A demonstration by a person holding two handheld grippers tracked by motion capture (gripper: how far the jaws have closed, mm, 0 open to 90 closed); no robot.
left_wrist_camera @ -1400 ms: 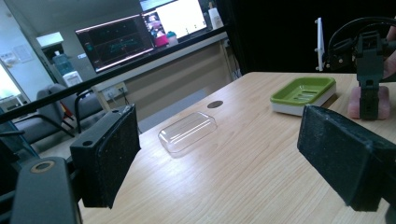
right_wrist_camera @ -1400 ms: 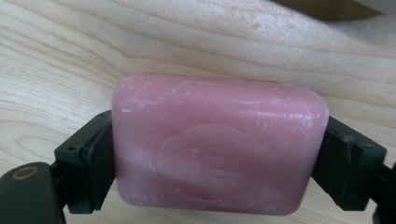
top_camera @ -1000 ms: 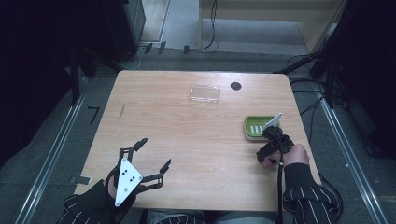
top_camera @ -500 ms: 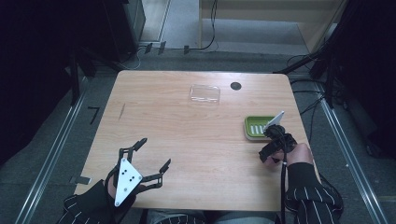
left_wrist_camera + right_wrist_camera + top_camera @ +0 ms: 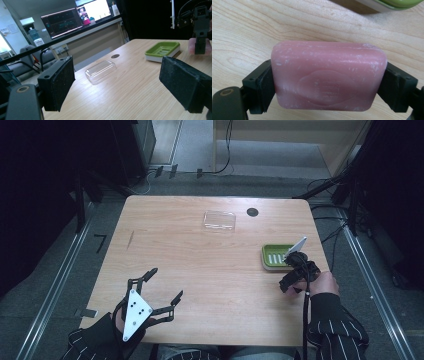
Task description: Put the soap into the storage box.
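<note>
At the near edge of the table, around 7 o'clock in the high view, the left gripper rests low over the wood with its jaws spread wide and nothing between them; the grey three-cornered plate sits on top of it and a striped sleeve comes in from below. In the left gripper view the two black pads stand well apart, framing bare tabletop. At about 4 o'clock in the high view the right gripper sits near the right edge of the table, held by the right hand. In the right gripper view its jaws are clamped on a pink soap bar, one pad pressing each short end, the bar lying level just above the wood with its stamped face toward the camera. The bar is just short of the green soap dish, which lies just beyond the gripper at roughly 3 o'clock; whether bar and dish touch cannot be told. Farther off, near 12 o'clock, a clear plastic lid lies flat, and just to its right is a round dark hole in the tabletop.
</note>
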